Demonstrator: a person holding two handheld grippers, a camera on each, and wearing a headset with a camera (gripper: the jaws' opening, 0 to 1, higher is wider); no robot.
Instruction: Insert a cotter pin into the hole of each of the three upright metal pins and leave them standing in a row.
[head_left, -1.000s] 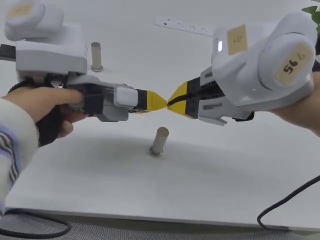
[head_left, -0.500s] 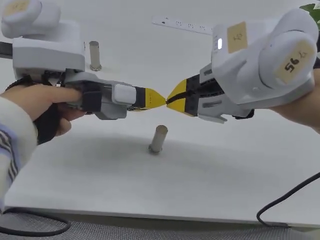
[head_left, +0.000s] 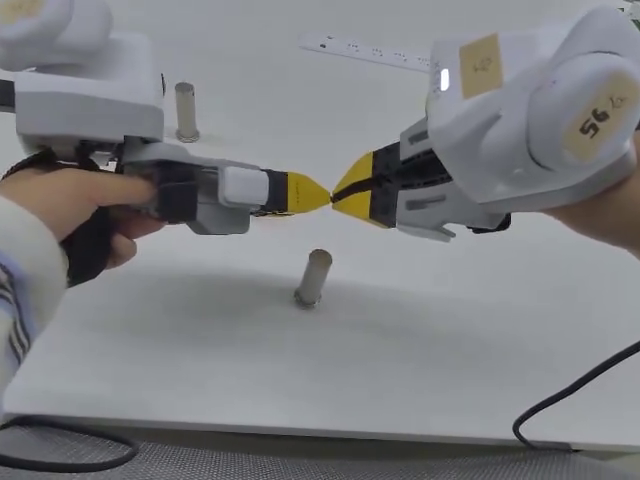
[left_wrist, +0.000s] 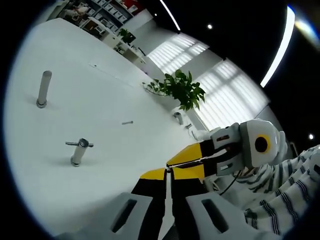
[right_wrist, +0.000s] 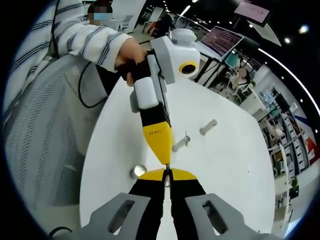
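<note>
My left gripper (head_left: 322, 194) and right gripper (head_left: 338, 195) meet tip to tip above the table, both shut. A small grey cotter pin (right_wrist: 167, 180) shows between the right gripper's (right_wrist: 167, 176) tips. The left gripper's (left_wrist: 168, 173) yellow tips touch its end, and whether they grip it is unclear. One upright metal pin (head_left: 314, 277) stands just below the tips. A second upright pin (head_left: 185, 111) stands at the far left. In the left gripper view a third upright pin (left_wrist: 77, 152) carries a cotter pin across its top, and a loose cotter pin (left_wrist: 127, 122) lies beyond it.
A white power strip (head_left: 368, 52) lies at the table's (head_left: 430, 330) far side. A black cable (head_left: 575, 400) hangs over the front right edge, and another cable (head_left: 60, 465) runs below the front left edge. A potted plant (left_wrist: 181, 90) stands past the table's end.
</note>
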